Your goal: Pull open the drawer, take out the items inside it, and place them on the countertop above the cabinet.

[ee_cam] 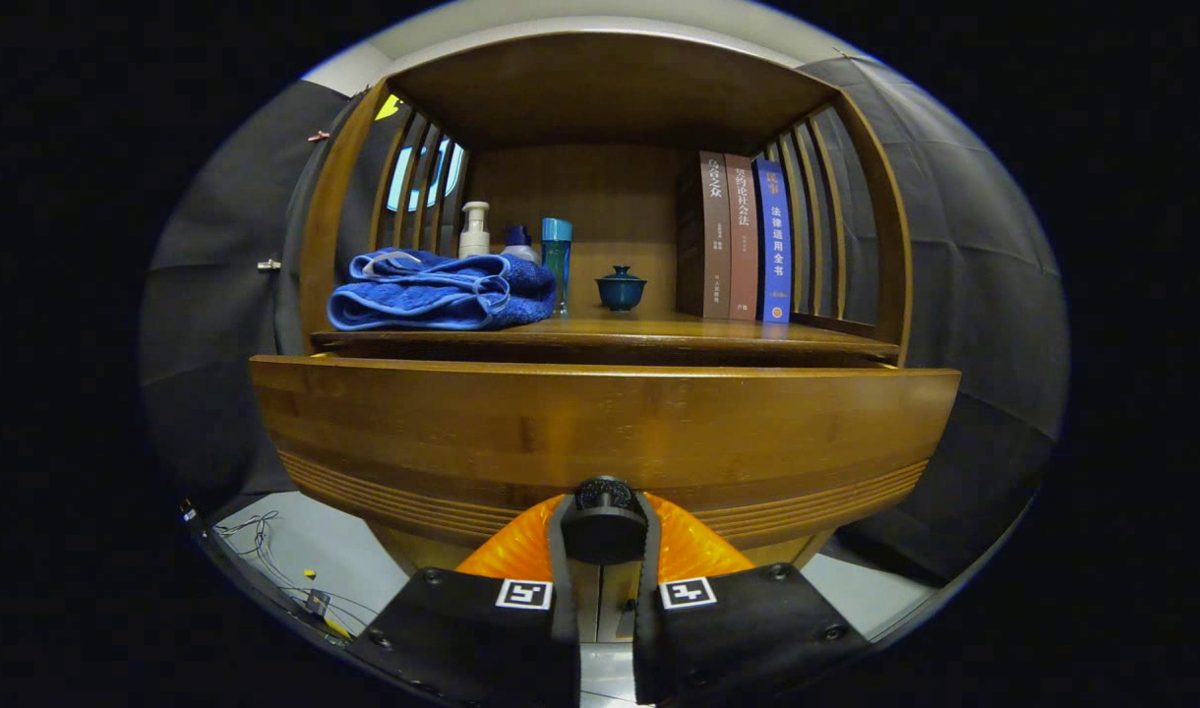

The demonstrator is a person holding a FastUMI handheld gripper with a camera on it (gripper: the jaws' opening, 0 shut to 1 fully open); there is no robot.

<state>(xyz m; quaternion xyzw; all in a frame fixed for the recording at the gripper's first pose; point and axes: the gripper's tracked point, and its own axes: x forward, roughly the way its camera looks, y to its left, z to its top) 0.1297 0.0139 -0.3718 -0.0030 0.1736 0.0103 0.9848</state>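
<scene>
Dark cloth hangs on both sides of a wooden cabinet [605,197], and a pale floor with some thin cables shows low beside it. I hold my gripper [605,536] low in front of the drawer [600,423], and its two orange fingers [507,551] are closed tight on the round black knob [603,521], one finger at each side of it, with almost no gap left over. The drawer front already stands out a little from the cabinet body, but from here I cannot see inside it, so the items I must take out are hidden from me. The countertop [659,329] above the drawer is where they must go, and it is already quite busy: a folded blue towel [433,292], a white pump bottle [474,231], a blue bottle [557,251], a small dark teal lidded cup [621,288] and three upright books [743,236]. I judge the main risk is the knob: it is small, smooth and round, and the ribbed fingers look soft, so they may slide off if I pull at an angle or too fast. A sudden pull could also shake the cabinet and tip the tall, narrow bottles or the cup. Later, free space for the items is limited, mostly the bare part between the cup and the towel. The wood is brown, polished and shiny, with fine grooves along the lower drawer front; the towel looks thick and fluffy.
</scene>
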